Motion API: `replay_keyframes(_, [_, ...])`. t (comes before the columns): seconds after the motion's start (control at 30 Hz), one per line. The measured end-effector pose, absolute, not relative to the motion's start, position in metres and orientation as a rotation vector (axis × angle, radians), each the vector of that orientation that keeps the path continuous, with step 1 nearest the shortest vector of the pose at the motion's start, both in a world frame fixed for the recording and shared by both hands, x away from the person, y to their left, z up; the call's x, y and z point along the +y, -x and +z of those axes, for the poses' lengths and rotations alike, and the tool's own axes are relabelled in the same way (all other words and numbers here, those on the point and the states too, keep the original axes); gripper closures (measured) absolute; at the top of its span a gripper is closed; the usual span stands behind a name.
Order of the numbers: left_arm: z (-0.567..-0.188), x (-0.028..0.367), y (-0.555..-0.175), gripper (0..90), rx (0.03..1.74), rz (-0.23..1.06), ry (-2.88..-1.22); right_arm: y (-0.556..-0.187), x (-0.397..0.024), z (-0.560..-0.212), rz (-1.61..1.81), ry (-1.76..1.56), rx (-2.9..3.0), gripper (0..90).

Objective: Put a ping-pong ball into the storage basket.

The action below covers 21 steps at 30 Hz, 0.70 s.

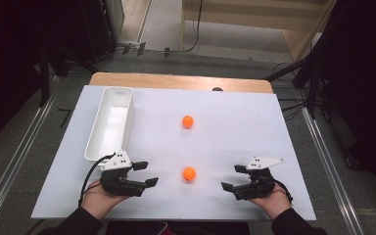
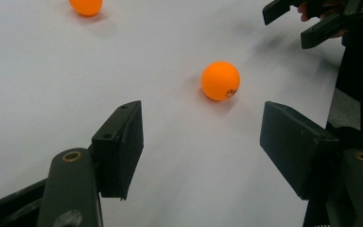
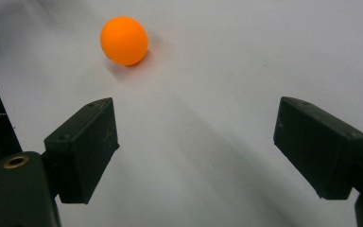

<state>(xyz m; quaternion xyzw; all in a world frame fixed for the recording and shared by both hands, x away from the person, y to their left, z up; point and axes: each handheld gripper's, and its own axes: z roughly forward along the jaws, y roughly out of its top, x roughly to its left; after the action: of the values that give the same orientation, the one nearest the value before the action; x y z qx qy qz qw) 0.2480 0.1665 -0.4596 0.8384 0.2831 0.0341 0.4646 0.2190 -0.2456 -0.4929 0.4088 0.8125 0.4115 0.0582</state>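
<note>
White board (image 1: pixel 235 132) covers the table at the centre of the high view, with grey floor and dark stands around it, and we see a long white bin (image 1: pixel 108 122) lying empty at its upper left. Two orange balls sit on the board, the far ball (image 1: pixel 188 121) at mid-frame and the near ball (image 1: pixel 189 173) below it. Low in the frame we hold the left gripper (image 1: pixel 146 174) and right gripper (image 1: pixel 233 177), jaws spread and empty, with the near ball between them, touching neither.
</note>
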Motion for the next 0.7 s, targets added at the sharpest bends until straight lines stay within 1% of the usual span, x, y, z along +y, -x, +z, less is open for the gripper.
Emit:
replay_keyframes(0.27, [-0.459,0.161,-0.249,31.3,0.721,0.102,-2.021,-0.219,-0.246,-0.493,1.248,-1.237,2.462,13.1])
replay_keyframes(0.7, [-0.463,0.146,-0.255,31.3,0.696,0.110,-2.043,-0.219,-0.246,-0.493,1.244,-1.238,2.470,13.1])
